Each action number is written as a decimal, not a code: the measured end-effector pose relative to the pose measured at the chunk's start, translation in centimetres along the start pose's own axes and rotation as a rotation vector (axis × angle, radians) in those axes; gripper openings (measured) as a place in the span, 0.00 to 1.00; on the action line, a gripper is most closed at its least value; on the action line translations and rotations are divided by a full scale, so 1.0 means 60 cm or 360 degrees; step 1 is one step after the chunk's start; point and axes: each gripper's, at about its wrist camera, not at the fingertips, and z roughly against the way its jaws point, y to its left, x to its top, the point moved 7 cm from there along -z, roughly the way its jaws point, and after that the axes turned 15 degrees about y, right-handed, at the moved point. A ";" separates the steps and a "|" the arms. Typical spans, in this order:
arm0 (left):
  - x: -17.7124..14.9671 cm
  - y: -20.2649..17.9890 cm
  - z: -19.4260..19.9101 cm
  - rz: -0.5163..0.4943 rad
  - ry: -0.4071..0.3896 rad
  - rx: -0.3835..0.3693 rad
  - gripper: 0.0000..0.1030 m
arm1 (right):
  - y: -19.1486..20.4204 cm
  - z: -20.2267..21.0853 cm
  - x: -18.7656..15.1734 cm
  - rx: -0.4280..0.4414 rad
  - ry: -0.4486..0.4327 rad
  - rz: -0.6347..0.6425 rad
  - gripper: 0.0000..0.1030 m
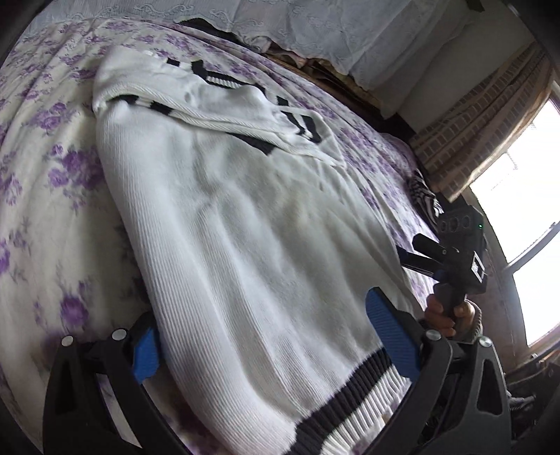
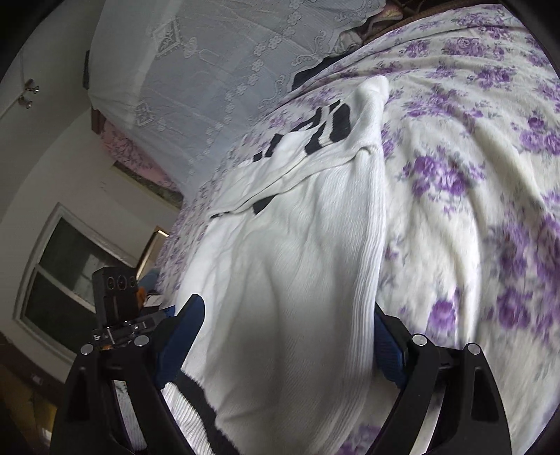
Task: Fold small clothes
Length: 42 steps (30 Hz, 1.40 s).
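Observation:
A white ribbed knit sweater (image 1: 245, 227) with black stripes at its hem lies on a bed with a purple floral cover (image 1: 42, 196). Its sleeves are folded across the upper part. My left gripper (image 1: 266, 343) is wide open, its blue pads on either side of the hem end. My right gripper (image 2: 287, 346) is also wide open, astride the same hem end of the sweater (image 2: 287, 266). The right gripper also shows in the left wrist view (image 1: 451, 255), held by a hand at the sweater's right edge. The left gripper shows in the right wrist view (image 2: 119, 315).
A white lace curtain (image 1: 350, 31) hangs behind the bed. A bright window (image 1: 525, 217) and patterned drapes are at the right. A striped cloth (image 1: 423, 196) lies near the bed's far right edge. The floral cover (image 2: 472, 210) spreads to the sweater's right.

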 end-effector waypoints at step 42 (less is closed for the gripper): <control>-0.058 -0.064 0.087 -0.0095 -0.0198 0.0315 0.20 | 0.104 0.070 -0.076 -0.0109 0.0045 0.0363 0.15</control>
